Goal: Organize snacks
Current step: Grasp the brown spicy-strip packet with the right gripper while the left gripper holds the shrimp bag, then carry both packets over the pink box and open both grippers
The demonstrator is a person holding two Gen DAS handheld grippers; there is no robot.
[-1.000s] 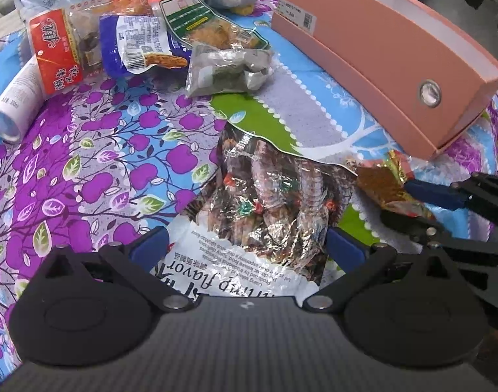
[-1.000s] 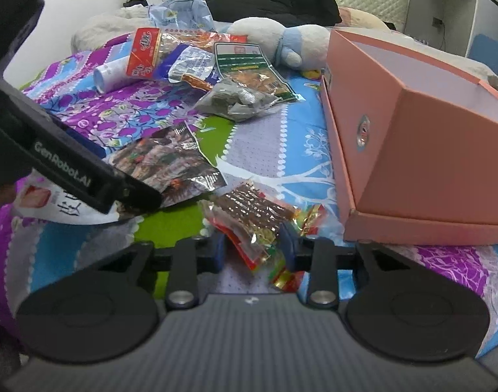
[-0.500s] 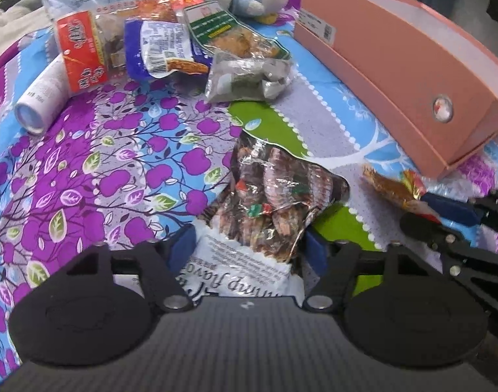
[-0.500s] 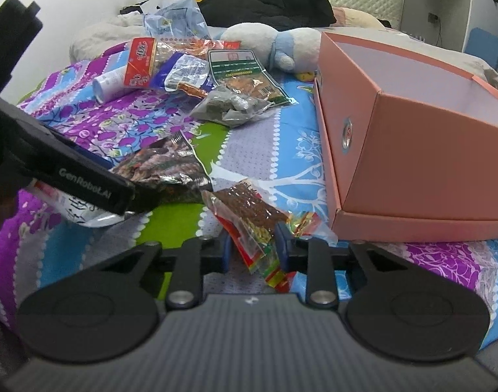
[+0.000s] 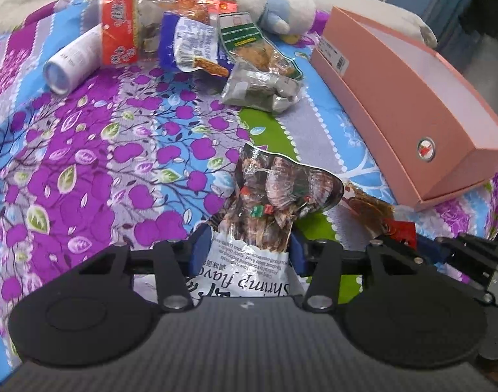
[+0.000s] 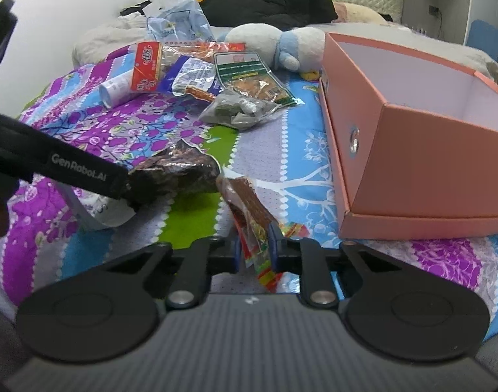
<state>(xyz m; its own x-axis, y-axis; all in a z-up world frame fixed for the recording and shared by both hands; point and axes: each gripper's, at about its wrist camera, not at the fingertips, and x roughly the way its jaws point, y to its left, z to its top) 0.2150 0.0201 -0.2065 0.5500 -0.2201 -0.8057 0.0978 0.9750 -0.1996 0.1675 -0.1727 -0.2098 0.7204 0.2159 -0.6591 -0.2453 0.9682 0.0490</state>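
Observation:
A crinkled shrimp-flavour snack bag [image 5: 275, 196] stands scrunched between my left gripper's [image 5: 248, 253] blue pads. The jaws are closing and press on its sides, and its top end is raised off the bedspread. From the right wrist view the same bag [image 6: 177, 173] hangs at the tip of the left gripper's fingers [image 6: 85, 171]. My right gripper [image 6: 254, 248] is closing on a small red-brown snack packet [image 6: 245, 202], which is pinched upright between its pads. An open pink box [image 6: 428, 179] lies just right of both, and no snack shows inside it.
At the back lies a heap of snack bags: red-labelled [image 5: 125, 32], blue [image 5: 187, 45], green [image 5: 249, 42] and clear greyish [image 5: 262, 88]. A white tube [image 5: 72, 62] lies left of them and a plush toy [image 5: 265, 0] behind. A floral bedspread [image 5: 85, 163] covers everything.
The left jaws have narrowed onto the shrimp bag, scrunching and lifting it. The right jaws have closed in on the small packet, which now stands up between them.

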